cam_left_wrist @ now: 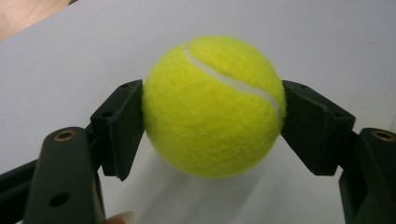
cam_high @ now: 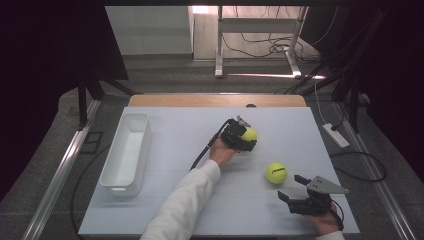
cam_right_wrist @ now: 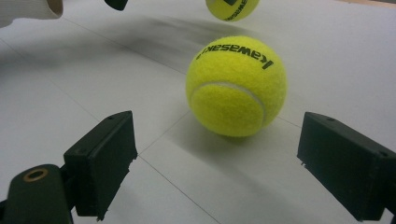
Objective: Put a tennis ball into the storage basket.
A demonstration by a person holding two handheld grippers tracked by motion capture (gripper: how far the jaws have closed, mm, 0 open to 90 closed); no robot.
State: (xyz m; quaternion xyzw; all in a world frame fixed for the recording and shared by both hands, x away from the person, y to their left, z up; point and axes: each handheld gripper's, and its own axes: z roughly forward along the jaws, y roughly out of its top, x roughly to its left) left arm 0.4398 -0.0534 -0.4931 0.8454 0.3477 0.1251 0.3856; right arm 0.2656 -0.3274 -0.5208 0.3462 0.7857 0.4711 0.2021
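A yellow tennis ball (cam_left_wrist: 212, 107) sits between the jaws of my left gripper (cam_left_wrist: 212, 119), with both black pads pressed against its sides. In the high view this gripper (cam_high: 247, 136) and its ball (cam_high: 250, 134) are at the middle of the white table (cam_high: 175, 205). A second tennis ball (cam_high: 276, 172), with black lettering, lies on the table to the right and nearer. My right gripper (cam_high: 290, 186) is open just short of it. In the right gripper view that ball (cam_right_wrist: 236, 86) lies ahead of the wide-apart jaws of the right gripper (cam_right_wrist: 219, 149); the held ball (cam_right_wrist: 232, 8) shows beyond.
A long white bin (cam_high: 126, 152) stands on the table's left side. A black cable (cam_high: 202, 152) trails from the left gripper. A power strip (cam_high: 336, 135) lies on the floor to the right, and a metal frame (cam_high: 257, 47) stands beyond the table.
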